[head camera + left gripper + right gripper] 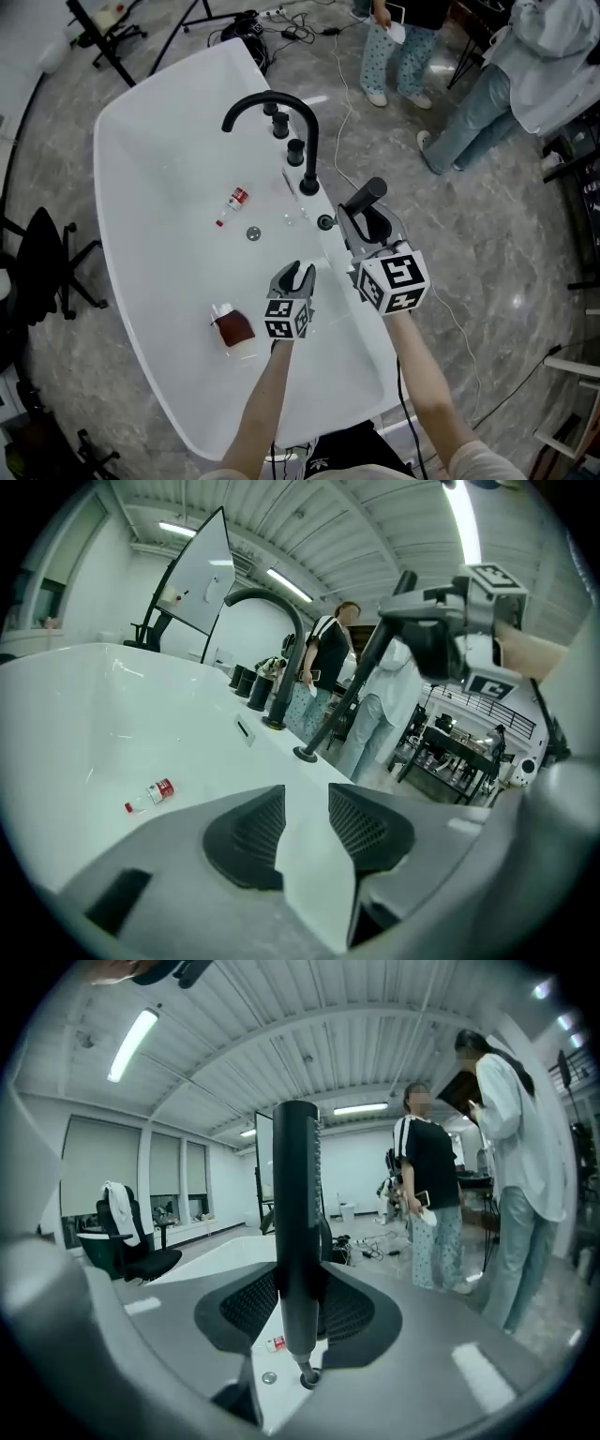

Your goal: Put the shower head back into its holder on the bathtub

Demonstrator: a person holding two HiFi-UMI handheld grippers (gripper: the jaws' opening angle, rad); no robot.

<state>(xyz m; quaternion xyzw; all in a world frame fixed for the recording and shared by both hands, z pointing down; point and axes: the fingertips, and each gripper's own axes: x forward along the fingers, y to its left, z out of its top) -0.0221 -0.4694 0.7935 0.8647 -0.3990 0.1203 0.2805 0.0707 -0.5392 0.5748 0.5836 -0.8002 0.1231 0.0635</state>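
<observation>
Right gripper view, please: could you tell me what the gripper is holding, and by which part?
The right gripper is shut on the black shower head, clamping its straight handle near the lower end.

The bathtub (159, 216) is plain white, its faucet (311, 155) and the shower head (298, 1222) black. The little bottle (234, 201) has a red label. Black-and-white squares pattern the marker cubes (394, 279). The floor (525, 281) is grey and marbled.
</observation>
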